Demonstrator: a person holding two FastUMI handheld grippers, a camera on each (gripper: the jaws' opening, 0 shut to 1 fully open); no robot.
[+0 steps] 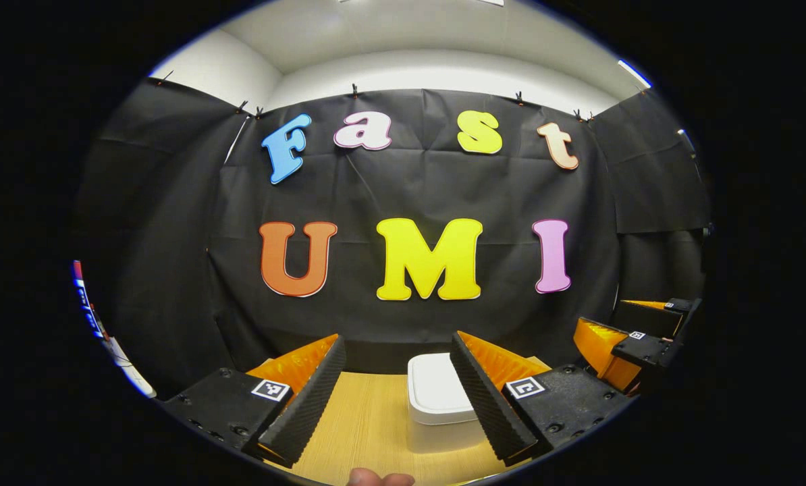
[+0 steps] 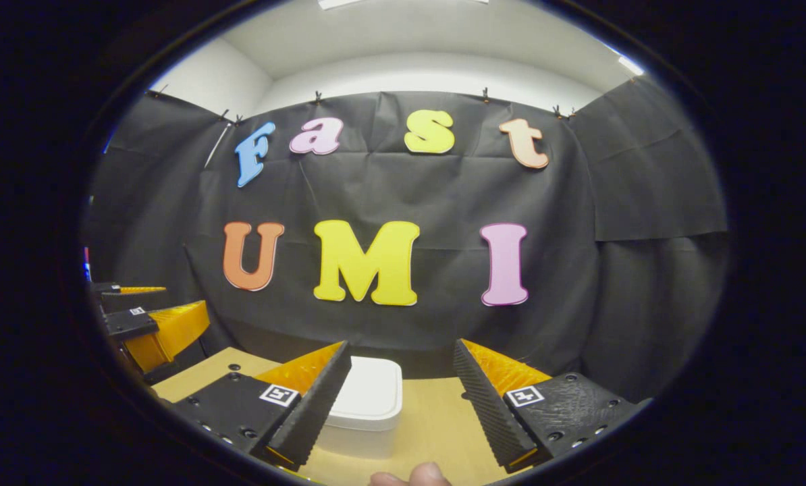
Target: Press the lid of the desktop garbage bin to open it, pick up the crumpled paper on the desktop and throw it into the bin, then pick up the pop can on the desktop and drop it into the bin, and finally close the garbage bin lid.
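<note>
The white desktop bin (image 1: 437,395) stands on the wooden desktop (image 1: 369,425) with its lid down. It sits just beyond my left gripper (image 1: 397,344), partly behind the right-hand finger (image 1: 487,395). That gripper is open with nothing between its fingers. In the right gripper view the same bin (image 2: 369,398) lies ahead and slightly left, partly behind the left-hand finger (image 2: 308,405). My right gripper (image 2: 401,345) is also open and holds nothing. Both grippers hover side by side above the near part of the desktop, level and facing the back wall.
My right gripper (image 1: 636,341) shows at the right edge of the left gripper view, my left gripper (image 2: 150,324) at the left edge of the right gripper view. A person's fingertip (image 2: 413,476) shows at the bottom. The black cloth wall closes the booth behind the desktop (image 2: 437,418).
</note>
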